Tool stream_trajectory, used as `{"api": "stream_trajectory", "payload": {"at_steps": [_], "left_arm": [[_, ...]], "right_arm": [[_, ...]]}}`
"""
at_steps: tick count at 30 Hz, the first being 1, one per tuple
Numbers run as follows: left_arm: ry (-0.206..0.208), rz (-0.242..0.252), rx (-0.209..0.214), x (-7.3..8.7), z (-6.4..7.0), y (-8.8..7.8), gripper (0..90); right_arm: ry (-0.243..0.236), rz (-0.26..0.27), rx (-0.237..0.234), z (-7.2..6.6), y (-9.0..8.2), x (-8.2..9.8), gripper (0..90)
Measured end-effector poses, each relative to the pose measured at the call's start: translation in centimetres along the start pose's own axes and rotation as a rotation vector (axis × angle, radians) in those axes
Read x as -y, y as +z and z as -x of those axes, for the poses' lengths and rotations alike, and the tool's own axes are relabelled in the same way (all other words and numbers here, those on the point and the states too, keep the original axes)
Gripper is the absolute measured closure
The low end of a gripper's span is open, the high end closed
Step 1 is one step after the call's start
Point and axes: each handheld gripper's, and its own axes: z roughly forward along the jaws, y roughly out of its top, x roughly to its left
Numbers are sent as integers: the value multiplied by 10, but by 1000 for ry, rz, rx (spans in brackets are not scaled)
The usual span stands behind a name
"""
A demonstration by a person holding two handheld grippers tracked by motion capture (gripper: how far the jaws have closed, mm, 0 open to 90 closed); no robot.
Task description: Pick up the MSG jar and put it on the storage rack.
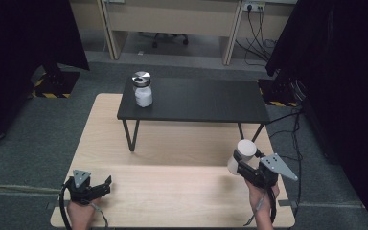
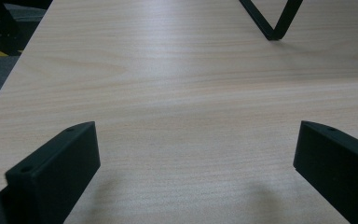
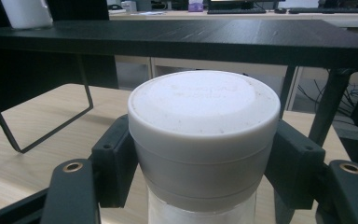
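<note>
The white-lidded jar (image 3: pixel 204 140) is clamped by the right hand-held gripper (image 1: pixel 243 165) above the bench (image 1: pixel 172 191); the left hand-held gripper (image 1: pixel 106 184) is held wide open, empty.

White-capped jar (image 1: pixel 242 154), black shelf (image 1: pixel 196 100), pale wood-grain table (image 1: pixel 172 191), black claws.

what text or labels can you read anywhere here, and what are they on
No text can be read.
White jar lid, held in the right gripper: faint raised lettering on top, too shallow and blurred to read.
Jar with the metal lid on the black shelf: no label to be seen.
Yellow and black hazard stripes on the floor stand: a marking, no words.
</note>
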Motion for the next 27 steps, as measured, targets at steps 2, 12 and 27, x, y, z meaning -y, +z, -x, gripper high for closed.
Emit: {"api": "stream_trajectory", "payload": {"at_steps": [2,12,27], "left_arm": [[-4,1,1,0,-1,0,0],[-6,3,1,1,-1,0,0],[-6,3,4,1,-1,0,0]], "right_arm": [[1,-1,8,0,-1,-5,339],[13,8,27,5,-4,-29,339],[17,25,26,9,-2,-55,340]]}}
